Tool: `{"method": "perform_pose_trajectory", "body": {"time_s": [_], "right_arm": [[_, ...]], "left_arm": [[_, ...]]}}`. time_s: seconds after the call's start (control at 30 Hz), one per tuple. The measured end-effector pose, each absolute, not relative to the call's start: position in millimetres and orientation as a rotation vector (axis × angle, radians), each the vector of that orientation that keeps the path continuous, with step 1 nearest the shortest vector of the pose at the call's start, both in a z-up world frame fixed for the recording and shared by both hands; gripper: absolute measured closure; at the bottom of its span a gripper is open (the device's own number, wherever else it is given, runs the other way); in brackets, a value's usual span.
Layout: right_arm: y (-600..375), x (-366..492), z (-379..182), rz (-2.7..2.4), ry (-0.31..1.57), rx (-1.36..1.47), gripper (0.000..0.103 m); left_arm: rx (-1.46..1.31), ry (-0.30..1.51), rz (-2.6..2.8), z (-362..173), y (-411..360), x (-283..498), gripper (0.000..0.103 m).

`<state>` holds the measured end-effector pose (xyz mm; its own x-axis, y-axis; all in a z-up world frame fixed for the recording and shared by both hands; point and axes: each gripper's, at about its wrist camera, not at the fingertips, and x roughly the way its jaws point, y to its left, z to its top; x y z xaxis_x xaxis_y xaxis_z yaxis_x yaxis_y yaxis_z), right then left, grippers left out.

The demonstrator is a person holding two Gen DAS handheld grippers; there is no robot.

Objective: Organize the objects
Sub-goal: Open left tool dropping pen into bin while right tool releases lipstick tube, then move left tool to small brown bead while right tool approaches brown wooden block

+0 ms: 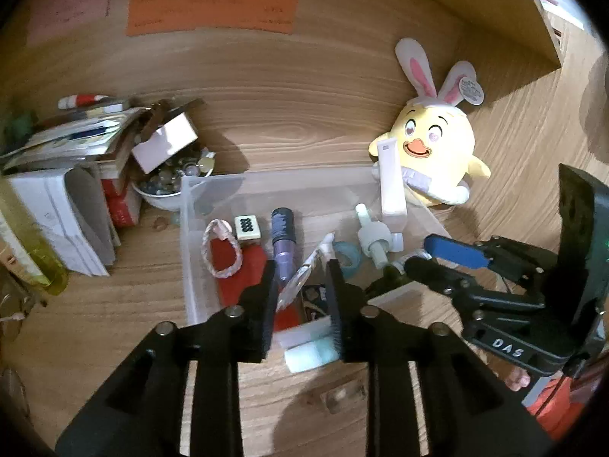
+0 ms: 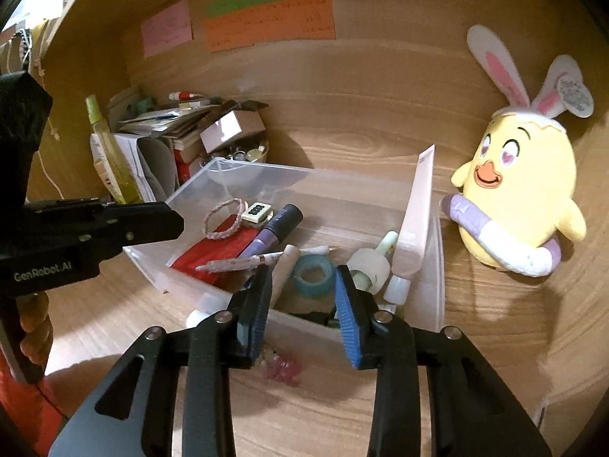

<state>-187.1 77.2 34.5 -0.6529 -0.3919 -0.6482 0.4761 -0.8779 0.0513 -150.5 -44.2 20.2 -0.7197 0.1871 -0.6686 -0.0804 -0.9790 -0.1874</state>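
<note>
The left gripper (image 1: 300,289) hangs over the near edge of a clear plastic bin (image 1: 213,184), its jaws parted a little and empty, nothing pressed between the pads. Just under it, at the near rim, lie a white and pale green foam block (image 1: 310,348) and a flat clear packet (image 1: 295,285). The right gripper (image 2: 304,293) hovers at the near wall of the same bin from the right side, its blue-faced fingers (image 2: 348,327) likewise released with only air between them; small pink beads (image 2: 283,369) lie on the counter (image 2: 304,411) below it, outside the bin. Inside the bin, nearest the right gripper, sits a roll of teal tape (image 2: 314,276), with a pale green pump bottle (image 2: 371,268) to its right and a pink tube (image 2: 415,221) leaning on the right wall. Farther left are a purple marker (image 2: 274,234), a mahjong tile (image 2: 257,211), a braided bracelet (image 2: 224,219) and a red pouch (image 2: 217,251) beneath it. Beyond the bin's far left corner stands a bowl of small trinkets (image 1: 171,182), with a white box (image 1: 165,141) tilted on it and a stack of books and papers (image 1: 64,141) further left. To the right of the bin a yellow chick plush with rabbit ears (image 2: 521,186) leans against the wooden back wall. Orange, green and pink notes (image 2: 268,23) are stuck high on that wall.
</note>
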Motion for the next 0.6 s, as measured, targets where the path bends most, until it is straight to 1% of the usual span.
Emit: {"method": "perform_pose_trajectory", "body": {"time_s": [0.1,0.13,0.17,0.2,0.23,0.37,0.53,0.6], "right_arm": [[79.2,-179.2,36.7,-2.487,0.163,0.928,0.069],[79.8,-175.4,37.2,-2.490,0.163,0.926,0.067],[80.4,-172.6,37.6,-2.492,0.165,0.924,0.064],[80.4,-170.2,37.8,-2.495,0.166,0.921,0.060],[80.4,-166.3,38.1,-2.499,0.172,0.915,0.058],[81.6,-155.9,37.9,-2.515,0.178,0.902,0.047],[82.3,-145.3,36.5,-2.516,0.166,0.903,0.042],[80.8,-141.0,34.1,-2.511,0.164,0.910,0.040]], "left_arm": [[-1.097,-0.218,2.779,19.8,-44.7,-141.9,0.075],[-1.094,-0.221,2.777,19.5,-44.8,-138.1,0.071],[-1.092,-0.224,2.777,19.3,-44.9,-135.2,0.064],[-1.089,-0.223,2.780,19.2,-44.9,-132.4,0.059],[-1.080,-0.215,2.797,19.1,-44.6,-127.6,0.053],[-1.065,-0.190,2.813,19.0,-43.2,-116.4,0.048],[-1.074,-0.179,2.829,15.0,-44.7,-104.8,0.039],[-1.084,-0.185,2.825,11.6,-47.6,-99.5,0.038]]}}
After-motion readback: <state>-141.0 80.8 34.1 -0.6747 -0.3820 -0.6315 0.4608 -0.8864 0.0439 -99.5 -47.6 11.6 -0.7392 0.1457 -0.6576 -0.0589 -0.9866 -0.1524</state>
